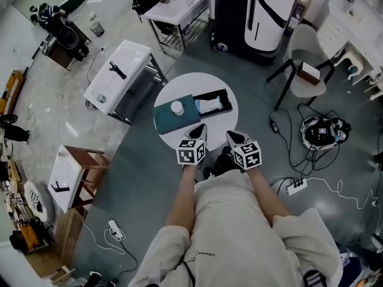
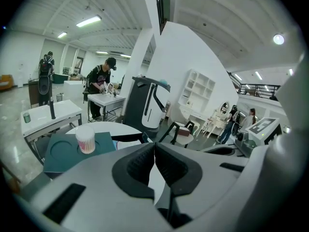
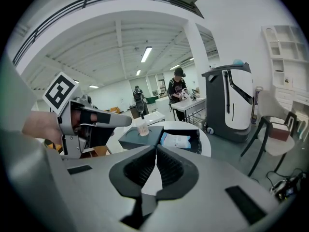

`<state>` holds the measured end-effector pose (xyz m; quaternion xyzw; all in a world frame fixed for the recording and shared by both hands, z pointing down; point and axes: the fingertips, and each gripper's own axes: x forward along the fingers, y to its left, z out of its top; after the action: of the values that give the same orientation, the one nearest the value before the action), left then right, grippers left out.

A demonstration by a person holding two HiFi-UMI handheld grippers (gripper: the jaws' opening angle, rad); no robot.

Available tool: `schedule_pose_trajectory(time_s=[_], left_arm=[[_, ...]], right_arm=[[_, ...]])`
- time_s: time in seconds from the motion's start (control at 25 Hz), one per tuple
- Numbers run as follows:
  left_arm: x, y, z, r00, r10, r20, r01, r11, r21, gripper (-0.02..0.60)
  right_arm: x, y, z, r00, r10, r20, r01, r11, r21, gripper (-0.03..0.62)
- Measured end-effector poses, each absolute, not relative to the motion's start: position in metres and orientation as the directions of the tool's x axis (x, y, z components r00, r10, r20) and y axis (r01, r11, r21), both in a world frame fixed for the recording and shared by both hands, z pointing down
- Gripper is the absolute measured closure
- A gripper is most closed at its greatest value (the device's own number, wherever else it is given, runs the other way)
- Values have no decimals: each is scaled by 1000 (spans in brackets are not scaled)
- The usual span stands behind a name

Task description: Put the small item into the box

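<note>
You hold both grippers low at the near edge of the table [image 1: 218,123], tips pointing toward the work and touching nothing. Your left gripper [image 1: 199,130] has its jaws pressed together with nothing between them. Your right gripper [image 1: 233,137] is the same, pads meeting on empty air.

The jar [image 1: 177,107] of cotton swabs, the small item, stands upright on the teal lid [image 1: 163,121]. The lid lies just left of the box [image 1: 228,99], so the box is open and ready to fill. A white packet [image 1: 210,106] takes up part of its floor.

I judge the pick has not begun. With the jaws closed you cannot take the jar, so one gripper must open first. The left sits nearer the jar and looks the natural choice. The jar seems tall and light, so a nudge from a jaw could tip it.
</note>
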<state>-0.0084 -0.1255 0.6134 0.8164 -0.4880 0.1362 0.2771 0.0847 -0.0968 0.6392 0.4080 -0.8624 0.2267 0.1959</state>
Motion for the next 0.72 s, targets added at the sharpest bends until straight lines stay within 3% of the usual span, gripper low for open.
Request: schedule_pose_trajectory(time_s=[0.72], left_arm=[[-16, -116, 622, 468, -716, 518, -883, -349, 315, 560]], right_arm=[[83, -93, 650, -552, -595, 585, -796, 584, -157, 555]])
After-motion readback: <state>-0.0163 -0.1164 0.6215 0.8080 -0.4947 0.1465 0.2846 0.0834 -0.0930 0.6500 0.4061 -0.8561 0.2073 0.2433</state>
